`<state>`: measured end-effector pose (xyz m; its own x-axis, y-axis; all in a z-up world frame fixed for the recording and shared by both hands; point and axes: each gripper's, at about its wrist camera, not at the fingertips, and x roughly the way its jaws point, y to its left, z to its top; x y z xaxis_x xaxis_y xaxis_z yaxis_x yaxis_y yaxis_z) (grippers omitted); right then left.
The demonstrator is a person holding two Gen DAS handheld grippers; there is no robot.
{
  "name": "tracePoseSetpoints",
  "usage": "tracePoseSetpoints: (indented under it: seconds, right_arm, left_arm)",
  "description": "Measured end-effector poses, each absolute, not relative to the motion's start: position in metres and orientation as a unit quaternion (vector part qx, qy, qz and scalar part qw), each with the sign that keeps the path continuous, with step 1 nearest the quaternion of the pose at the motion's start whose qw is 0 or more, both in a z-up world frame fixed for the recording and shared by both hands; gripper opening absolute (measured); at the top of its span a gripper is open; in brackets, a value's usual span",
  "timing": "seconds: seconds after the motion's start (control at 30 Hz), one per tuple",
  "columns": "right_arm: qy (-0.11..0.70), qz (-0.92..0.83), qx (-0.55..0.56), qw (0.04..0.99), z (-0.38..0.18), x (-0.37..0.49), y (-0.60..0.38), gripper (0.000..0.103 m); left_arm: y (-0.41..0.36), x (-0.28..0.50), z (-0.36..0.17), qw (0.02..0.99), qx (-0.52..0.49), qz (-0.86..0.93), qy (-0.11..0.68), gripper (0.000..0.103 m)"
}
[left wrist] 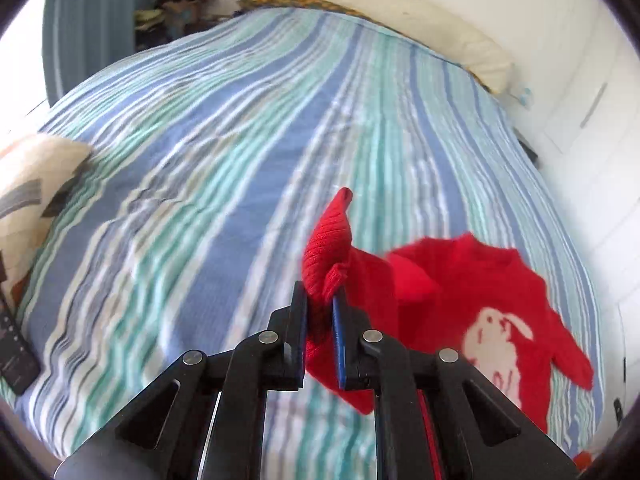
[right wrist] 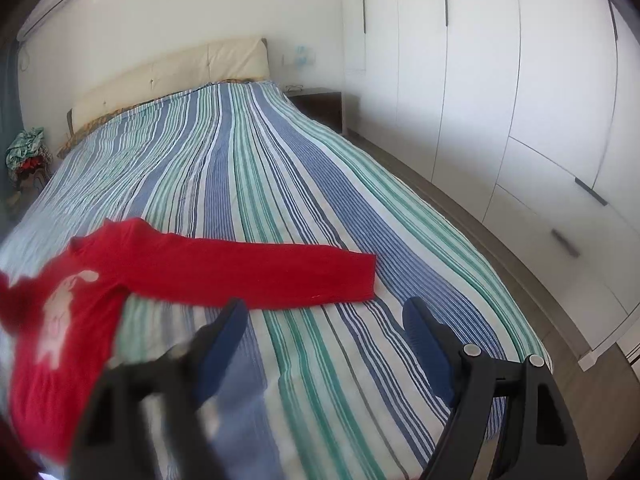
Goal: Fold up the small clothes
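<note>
A small red sweater (left wrist: 472,300) with a white rabbit print lies on the striped bed cover (left wrist: 200,160). My left gripper (left wrist: 320,300) is shut on the ribbed cuff of one red sleeve (left wrist: 328,236) and holds it lifted above the bed. In the right wrist view the sweater (right wrist: 72,300) lies at the left, its other sleeve (right wrist: 256,272) stretched flat to the right. My right gripper (right wrist: 324,320) is open and empty, just in front of that sleeve and above the striped bed cover (right wrist: 320,200).
A patterned cushion (left wrist: 36,184) and a dark remote (left wrist: 12,344) lie at the bed's left side. A cream headboard (right wrist: 168,76), a bedside table (right wrist: 320,108) and white wardrobes (right wrist: 520,100) stand around the bed. A clothes pile (right wrist: 26,152) sits far left.
</note>
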<state>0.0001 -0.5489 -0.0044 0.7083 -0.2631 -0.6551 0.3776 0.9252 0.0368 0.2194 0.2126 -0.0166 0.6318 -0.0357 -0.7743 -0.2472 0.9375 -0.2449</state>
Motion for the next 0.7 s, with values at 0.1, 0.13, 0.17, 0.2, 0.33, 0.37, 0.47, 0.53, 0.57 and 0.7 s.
tracePoseSetpoints:
  seconds: [0.1, 0.13, 0.17, 0.2, 0.33, 0.37, 0.47, 0.53, 0.57, 0.7]
  right_arm:
    - [0.338, -0.176, 0.091, 0.92, -0.005, 0.001, -0.55, 0.079]
    - [0.34, -0.176, 0.092, 0.919, -0.006, 0.002, -0.55, 0.079]
    - [0.343, -0.176, 0.093, 0.918, -0.007, 0.003, -0.551, 0.079]
    - [0.346, -0.176, 0.092, 0.917, -0.008, 0.005, -0.55, 0.079]
    - [0.356, -0.174, 0.081, 0.914, -0.01, 0.009, -0.548, 0.079]
    - [0.358, -0.174, 0.077, 0.914, -0.011, 0.01, -0.546, 0.079]
    - [0.362, -0.174, 0.066, 0.913, -0.011, 0.012, -0.543, 0.079]
    - [0.365, -0.173, 0.063, 0.913, -0.012, 0.013, -0.542, 0.079]
    - [0.367, -0.173, 0.062, 0.912, -0.012, 0.014, -0.542, 0.079]
    - [0.37, -0.175, 0.057, 0.911, -0.013, 0.015, -0.54, 0.079]
  left_arm:
    - [0.277, 0.203, -0.052, 0.861, -0.218, 0.132, 0.44, 0.01]
    - [0.288, 0.197, -0.064, 0.853, -0.229, 0.145, 0.447, 0.01]
    - [0.295, 0.193, -0.076, 0.846, -0.234, 0.153, 0.454, 0.01]
    - [0.296, 0.187, -0.084, 0.843, -0.234, 0.157, 0.459, 0.01]
    - [0.31, 0.165, -0.1, 0.835, -0.281, 0.161, 0.445, 0.012]
    - [0.317, 0.16, -0.102, 0.832, -0.299, 0.162, 0.438, 0.016]
    - [0.33, 0.161, -0.11, 0.823, -0.323, 0.166, 0.437, 0.052]
    - [0.336, 0.163, -0.113, 0.82, -0.332, 0.159, 0.438, 0.066]
    - [0.338, 0.164, -0.115, 0.818, -0.337, 0.154, 0.439, 0.07]
    - [0.348, 0.173, -0.128, 0.803, -0.345, 0.157, 0.46, 0.069]
